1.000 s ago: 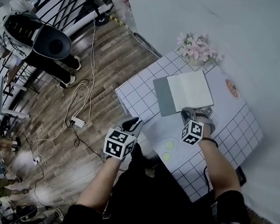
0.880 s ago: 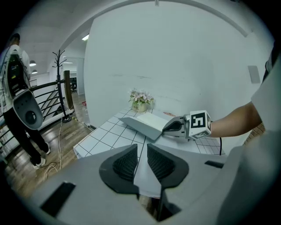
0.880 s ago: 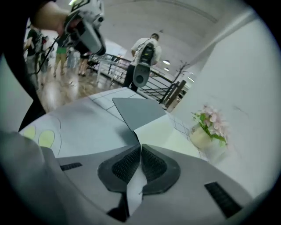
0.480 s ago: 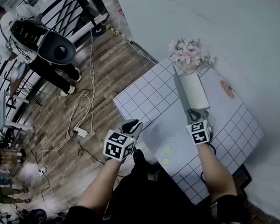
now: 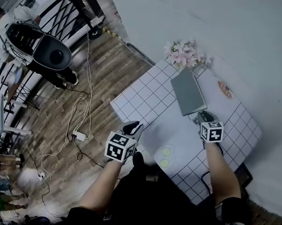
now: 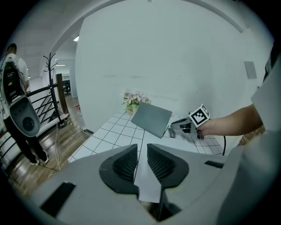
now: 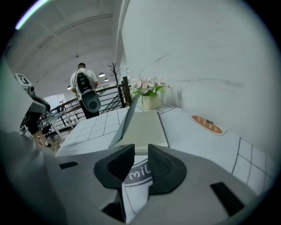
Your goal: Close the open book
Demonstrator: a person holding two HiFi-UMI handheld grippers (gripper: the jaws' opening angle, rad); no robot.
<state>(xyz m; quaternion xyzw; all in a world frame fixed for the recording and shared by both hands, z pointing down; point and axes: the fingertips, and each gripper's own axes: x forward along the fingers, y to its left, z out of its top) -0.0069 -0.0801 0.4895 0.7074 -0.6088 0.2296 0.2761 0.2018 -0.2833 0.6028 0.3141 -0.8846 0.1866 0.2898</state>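
The book (image 5: 188, 92) lies on the table near the flowers, grey cover up, in the head view. In the right gripper view the grey cover (image 7: 125, 119) still slants a little above the cream pages (image 7: 147, 128). My right gripper (image 5: 202, 115) sits just off the book's near edge; its jaws have just been opening and stand open with nothing between them, only the printed mat below (image 7: 141, 151). My left gripper (image 5: 132, 129) hovers at the table's near left edge, well apart from the book, with a narrow empty gap between its jaws (image 6: 142, 153). The left gripper view shows the book (image 6: 151, 119) and the right gripper (image 6: 186, 127).
A white grid-patterned table (image 5: 141, 103) stands against a white wall. A vase of pink flowers (image 5: 184, 54) sits behind the book. An orange oval print (image 5: 224, 89) and green circles (image 5: 166, 151) mark the mat. A person (image 5: 25, 37) and cables (image 5: 79, 124) are on the wooden floor, left.
The book lay open flat, then its cover stood upright in my right gripper, and now the cover is down over the pages. My right gripper rolled, moved right and let go.
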